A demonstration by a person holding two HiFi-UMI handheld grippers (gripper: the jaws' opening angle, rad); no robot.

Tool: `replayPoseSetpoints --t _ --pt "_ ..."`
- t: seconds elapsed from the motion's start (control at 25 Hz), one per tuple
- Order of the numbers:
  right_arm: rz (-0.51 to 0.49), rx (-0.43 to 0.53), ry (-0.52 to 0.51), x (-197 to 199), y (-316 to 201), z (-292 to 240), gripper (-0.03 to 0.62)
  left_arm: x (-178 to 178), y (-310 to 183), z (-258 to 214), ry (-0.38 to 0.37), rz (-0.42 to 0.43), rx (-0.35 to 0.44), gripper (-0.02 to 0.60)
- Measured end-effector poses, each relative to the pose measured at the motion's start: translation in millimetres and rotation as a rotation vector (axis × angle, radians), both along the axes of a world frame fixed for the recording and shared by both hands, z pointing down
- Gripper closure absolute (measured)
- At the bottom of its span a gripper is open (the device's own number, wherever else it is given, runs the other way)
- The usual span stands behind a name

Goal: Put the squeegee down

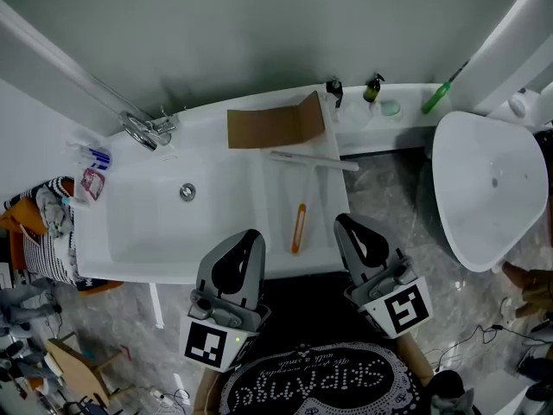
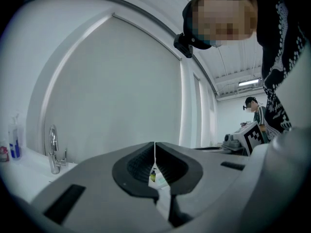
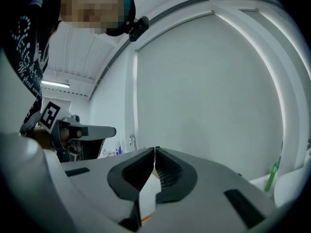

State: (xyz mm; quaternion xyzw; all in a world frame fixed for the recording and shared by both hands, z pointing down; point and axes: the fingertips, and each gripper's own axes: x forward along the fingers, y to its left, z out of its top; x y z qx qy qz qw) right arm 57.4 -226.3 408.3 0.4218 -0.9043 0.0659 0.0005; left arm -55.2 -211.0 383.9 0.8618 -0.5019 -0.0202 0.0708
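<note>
The squeegee (image 1: 299,225) lies flat on the white counter (image 1: 276,232) to the right of the basin, its orange handle pointing toward me and its white blade (image 1: 313,161) across the far end. Nothing holds it. My left gripper (image 1: 251,237) hovers at the counter's front edge, just left of the handle, jaws shut and empty. My right gripper (image 1: 343,222) sits just right of the handle, also shut and empty. In the left gripper view the left gripper (image 2: 155,145) has its tips touching, and in the right gripper view the right gripper (image 3: 155,150) does too.
A folded cardboard piece (image 1: 273,126) stands behind the squeegee. A chrome faucet (image 1: 145,129) is at the basin's (image 1: 164,214) far left. Two dark bottles (image 1: 334,89) and a green brush (image 1: 439,97) line the back ledge. A white toilet bowl (image 1: 486,188) stands on the right.
</note>
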Motion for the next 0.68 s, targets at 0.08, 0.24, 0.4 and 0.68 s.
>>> replayPoseSetpoints --t 0.08,0.24,0.4,0.68 --pt "0.003 -0.013 -0.003 1 -2 0 0.571 -2 -1 -1 -0.014 0.003 -0.001 0.571" --pt "0.007 0.046 -0.021 7 -6 -13 0.571 -10 -13 -7 -0.038 0.045 0.026 0.571" --pt "0.003 0.087 -0.008 11 -8 -17 0.571 -9 -29 -14 0.032 0.14 0.063 0.571" --pt "0.017 -0.018 0.02 8 -1 6 0.571 4 -41 -9 0.002 0.278 0.068 0.571"
